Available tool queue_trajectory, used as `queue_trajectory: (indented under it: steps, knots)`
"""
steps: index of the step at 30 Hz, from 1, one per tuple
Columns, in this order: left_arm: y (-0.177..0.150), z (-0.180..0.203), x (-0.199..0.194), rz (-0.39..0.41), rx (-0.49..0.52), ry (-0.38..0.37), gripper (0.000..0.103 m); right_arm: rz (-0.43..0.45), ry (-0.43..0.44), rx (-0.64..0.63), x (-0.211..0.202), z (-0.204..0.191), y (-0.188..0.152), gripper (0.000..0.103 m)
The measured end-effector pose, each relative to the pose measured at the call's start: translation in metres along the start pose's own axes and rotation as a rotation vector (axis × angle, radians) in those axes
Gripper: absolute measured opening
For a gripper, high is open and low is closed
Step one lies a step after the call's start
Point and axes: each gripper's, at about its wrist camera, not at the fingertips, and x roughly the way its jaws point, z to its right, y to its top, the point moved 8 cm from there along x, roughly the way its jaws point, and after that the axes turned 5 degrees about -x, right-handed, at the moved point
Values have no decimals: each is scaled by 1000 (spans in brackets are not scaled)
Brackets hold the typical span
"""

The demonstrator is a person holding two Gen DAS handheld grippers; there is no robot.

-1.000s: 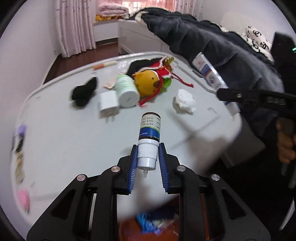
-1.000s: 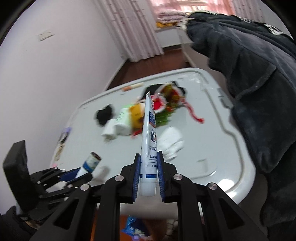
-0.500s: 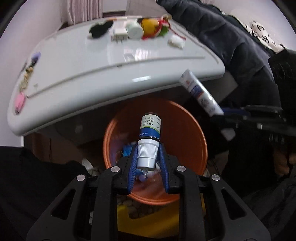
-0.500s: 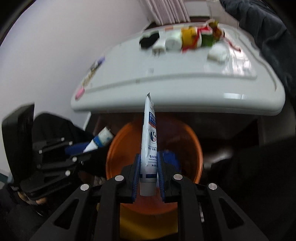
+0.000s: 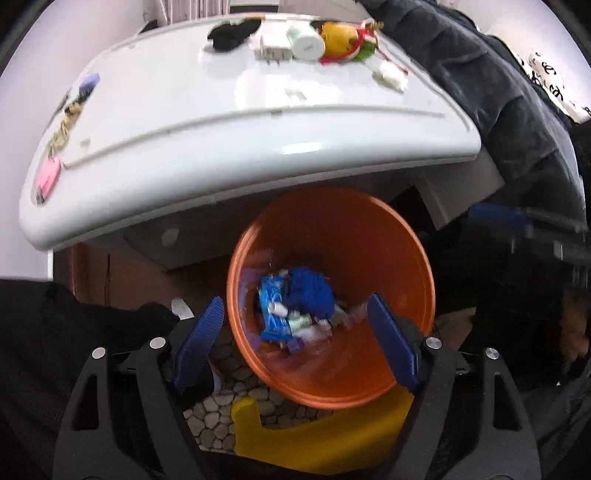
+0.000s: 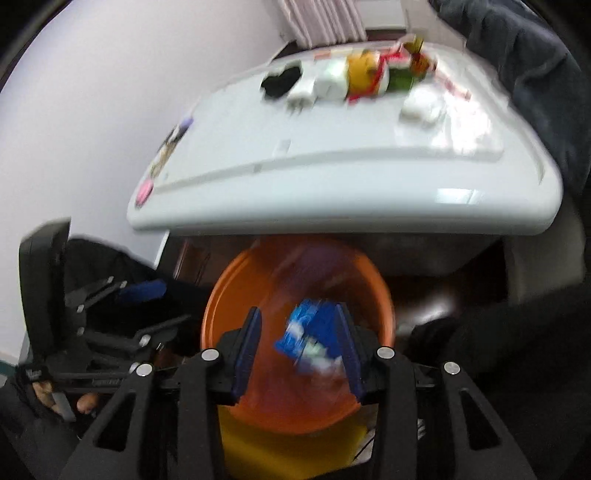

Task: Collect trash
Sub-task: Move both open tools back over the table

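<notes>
The left gripper (image 5: 295,328) is released, its blue-padded jaws spread wide with nothing between them, and it hangs above the orange bin (image 5: 399,243). The right gripper (image 6: 301,345) is likewise released and empty, jaws apart, also above the orange bin (image 6: 229,291). The bin stands on the floor below the near edge of the white desk (image 5: 229,140), resting on a yellow base (image 5: 295,439) that sits on a pebble-pattern mat (image 5: 218,421). The collected trash (image 5: 295,306) lies at the bottom of the bin: a blue wrapper, a dark blue crumpled item and several small white pieces; individual items cannot be told apart because of blur. In the right wrist view the same trash (image 6: 310,332) appears as a blue and white smear between the open jaws. On the desk, near the far edge, a black cloth item (image 5: 231,33), a white plug adapter (image 5: 273,46), a pale green capped jar (image 5: 306,40) and a yellow plush toy (image 5: 343,38) with red and green trim lie in a row, each just beside the next. A crumpled white tissue (image 5: 391,77) lies toward the right edge. Small items, including a pink one (image 5: 48,175), lie along the left edge. A dark garment (image 5: 498,92) lies beyond the right edge of the desk.
</notes>
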Motion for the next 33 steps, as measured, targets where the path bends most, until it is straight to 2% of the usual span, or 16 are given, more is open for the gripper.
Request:
queue_trajectory:
  steps: [3,5,6,8,11,13,15,16,20,24,29,33]
  knots:
    - [25,-3,-11,81,23,25,79,62,-45,32,-5,28,48,42]
    - [46,-6,-13,123,11,53,79,90,-119,52,1,56,82,42]
    - [52,-8,-13,129,2,51,79,96,-176,73,10,78,107,42]
    - [69,-11,-14,148,-33,34,79,76,-226,121,27,105,137,42]
    - [91,-12,-10,169,-49,29,79,51,-247,152,52,129,167,53]
    - [107,-11,-5,178,-40,43,79,41,-266,159,65,138,175,55]
    - [126,-9,2,188,-20,60,79,-2,-278,154,84,143,177,32]
    - [139,-8,8,191,-12,71,79,-5,-334,108,85,141,180,15]
    - [191,-8,30,224,-21,93,79,-24,-310,36,83,126,174,14]
    - [232,-6,62,230,0,156,79,-22,-238,93,73,130,164,14]
    - [255,-12,102,176,17,237,79,-6,-190,171,67,144,163,15]
    - [270,-25,109,180,-59,216,79,2,-180,198,65,149,165,15]
